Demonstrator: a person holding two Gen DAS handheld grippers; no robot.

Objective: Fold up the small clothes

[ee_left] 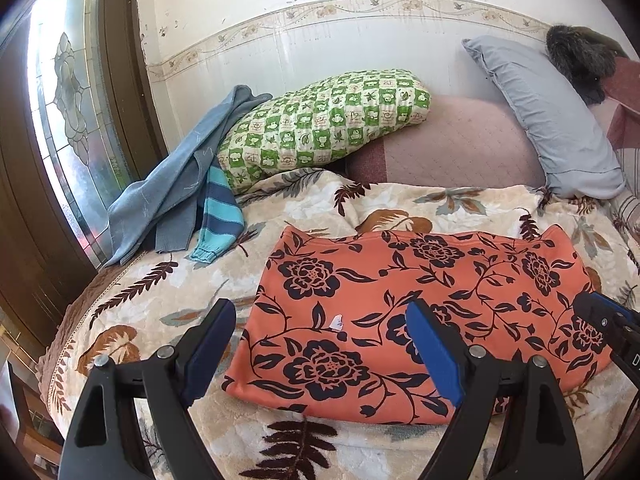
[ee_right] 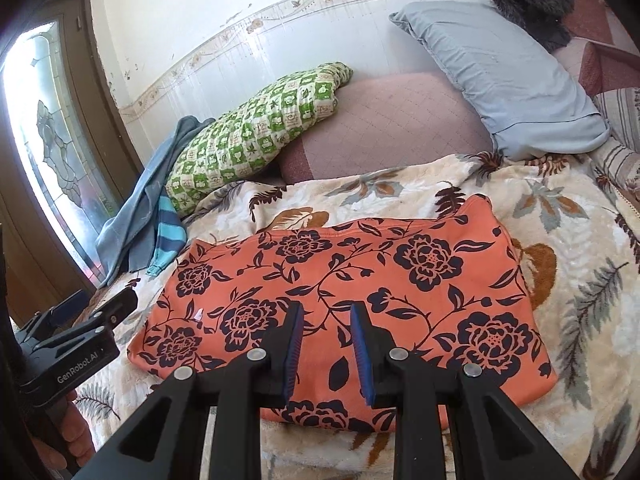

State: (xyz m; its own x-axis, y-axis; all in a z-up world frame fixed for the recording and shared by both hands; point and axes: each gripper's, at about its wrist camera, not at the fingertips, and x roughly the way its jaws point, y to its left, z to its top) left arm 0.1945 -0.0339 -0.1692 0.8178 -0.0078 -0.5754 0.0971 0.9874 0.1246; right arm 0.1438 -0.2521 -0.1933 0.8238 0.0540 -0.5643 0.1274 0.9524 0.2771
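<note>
Bright daylight through the overexposed glass door (ee_left: 68, 120) at left; sharp focus, fisheye bending, dark vignetted corners.

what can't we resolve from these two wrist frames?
- Orange floral garment: layers and sleeves tucked under, both views; the right gripper fingers cover its near middle in the right view.
- Blue clothes pile: item count unclear, overlapping, partly behind the green pillow.
- Small white tag on the garment: too small to read.
- Left gripper: open.

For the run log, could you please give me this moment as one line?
orange floral garment: folded on blanket | left gripper: open, empty | right gripper: open narrowly, empty
</note>
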